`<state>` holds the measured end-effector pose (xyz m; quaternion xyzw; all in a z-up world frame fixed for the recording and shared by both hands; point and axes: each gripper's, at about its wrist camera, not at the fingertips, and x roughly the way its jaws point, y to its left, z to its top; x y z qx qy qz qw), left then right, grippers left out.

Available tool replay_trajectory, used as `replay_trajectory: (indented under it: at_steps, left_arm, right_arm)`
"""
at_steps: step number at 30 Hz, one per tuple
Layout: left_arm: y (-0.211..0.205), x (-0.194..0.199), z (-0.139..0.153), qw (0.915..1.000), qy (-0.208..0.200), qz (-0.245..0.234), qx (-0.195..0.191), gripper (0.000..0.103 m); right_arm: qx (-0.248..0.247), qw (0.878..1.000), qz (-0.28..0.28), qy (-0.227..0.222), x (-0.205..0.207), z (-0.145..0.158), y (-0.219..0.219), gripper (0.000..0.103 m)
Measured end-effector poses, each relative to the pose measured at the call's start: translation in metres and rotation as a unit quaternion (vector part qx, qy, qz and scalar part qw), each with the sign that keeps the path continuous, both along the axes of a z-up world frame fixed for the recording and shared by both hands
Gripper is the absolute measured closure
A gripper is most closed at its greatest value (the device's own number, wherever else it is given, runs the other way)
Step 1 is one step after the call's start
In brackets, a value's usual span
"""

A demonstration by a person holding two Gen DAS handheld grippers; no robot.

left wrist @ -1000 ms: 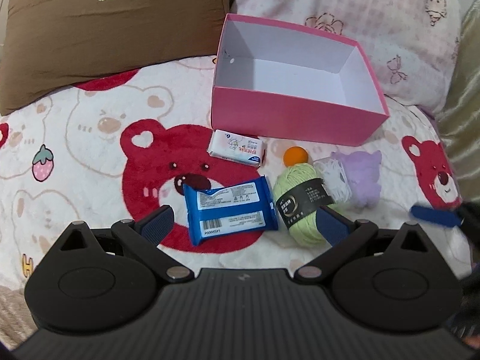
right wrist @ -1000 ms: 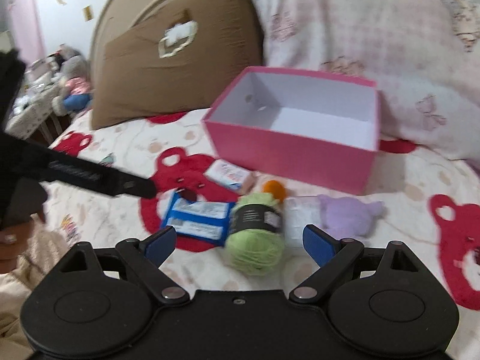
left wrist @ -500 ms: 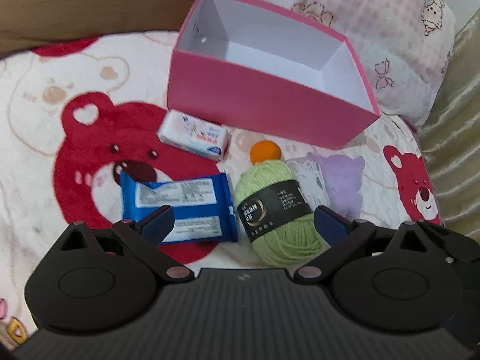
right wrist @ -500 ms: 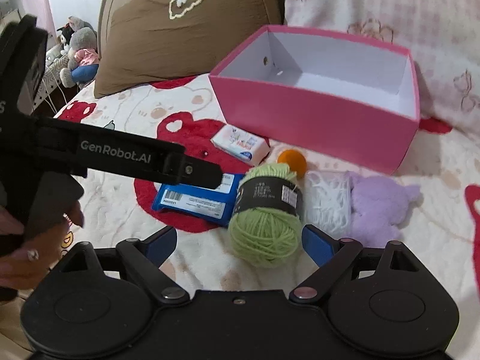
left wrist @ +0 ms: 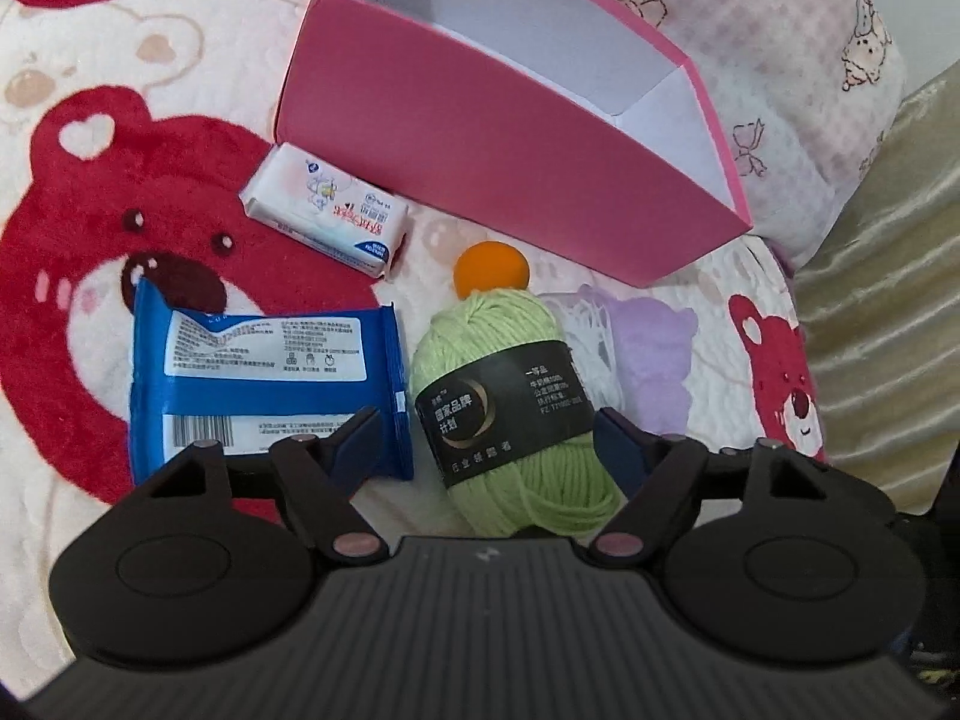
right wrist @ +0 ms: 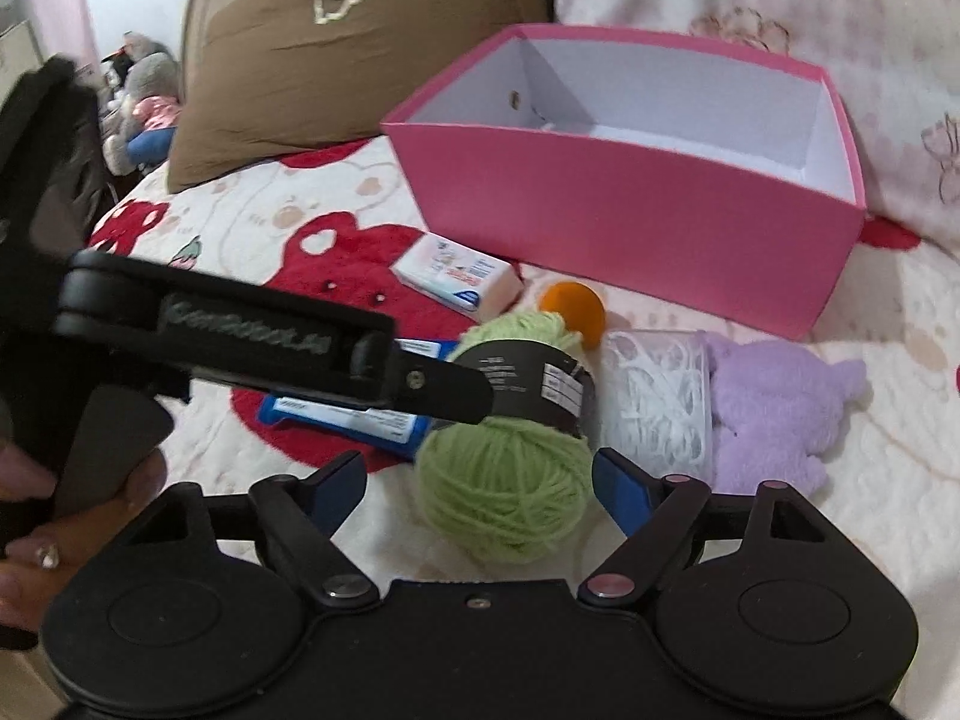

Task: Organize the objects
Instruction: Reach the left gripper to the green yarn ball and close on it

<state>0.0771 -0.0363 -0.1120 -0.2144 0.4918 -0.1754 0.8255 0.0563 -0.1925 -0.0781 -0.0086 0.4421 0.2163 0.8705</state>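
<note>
A green yarn ball (left wrist: 510, 408) with a black label lies on the bear-print bedspread (left wrist: 90, 240), in front of an open pink box (left wrist: 510, 138). My left gripper (left wrist: 489, 444) straddles the yarn. Its jaws are closing, the left finger (left wrist: 360, 438) over a blue wipes pack (left wrist: 264, 372) and still short of the yarn. My right gripper (right wrist: 480, 480) also has the yarn ball (right wrist: 504, 492) between its closing jaws, with a gap on the left side. In the right wrist view the left gripper's finger (right wrist: 444, 387) reaches across the yarn's label.
A white soap packet (left wrist: 327, 216), an orange ball (left wrist: 492, 267), a clear pack of white bits (left wrist: 591, 336) and a purple plush (left wrist: 654, 348) lie around the yarn. A brown pillow (right wrist: 336, 48) and a pink checked pillow (left wrist: 780, 60) stand behind the box. A hand (right wrist: 36, 540) holds the left gripper.
Both grippers have sunk toward the yarn ball and their jaws have narrowed. The left gripper has pushed further across the right wrist view, over the yarn.
</note>
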Motion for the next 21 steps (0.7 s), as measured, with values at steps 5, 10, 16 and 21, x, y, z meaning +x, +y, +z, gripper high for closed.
replay_trajectory:
  at_steps: [5,10,16,21]
  left_arm:
    - [0.002,0.000,-0.016,0.9993,0.017,0.001,-0.033,0.036]
    - [0.006,-0.001,-0.032,0.9977,0.026,0.001,-0.063,0.037]
    - [0.003,-0.003,-0.035,0.9969,0.036,-0.004,-0.070,0.042]
    - [0.002,-0.001,-0.039,0.9962,0.037,-0.005,-0.078,0.047]
  right_arm:
    - [-0.006,1.000,-0.013,0.024,0.006,-0.017,0.001,0.028]
    - [-0.010,0.999,-0.034,0.028,0.004,-0.028,0.001,0.037]
    - [-0.015,0.998,-0.050,0.032,0.004,-0.035,0.004,0.038]
    - [-0.017,0.998,-0.057,0.030,0.001,-0.036,0.005,0.045]
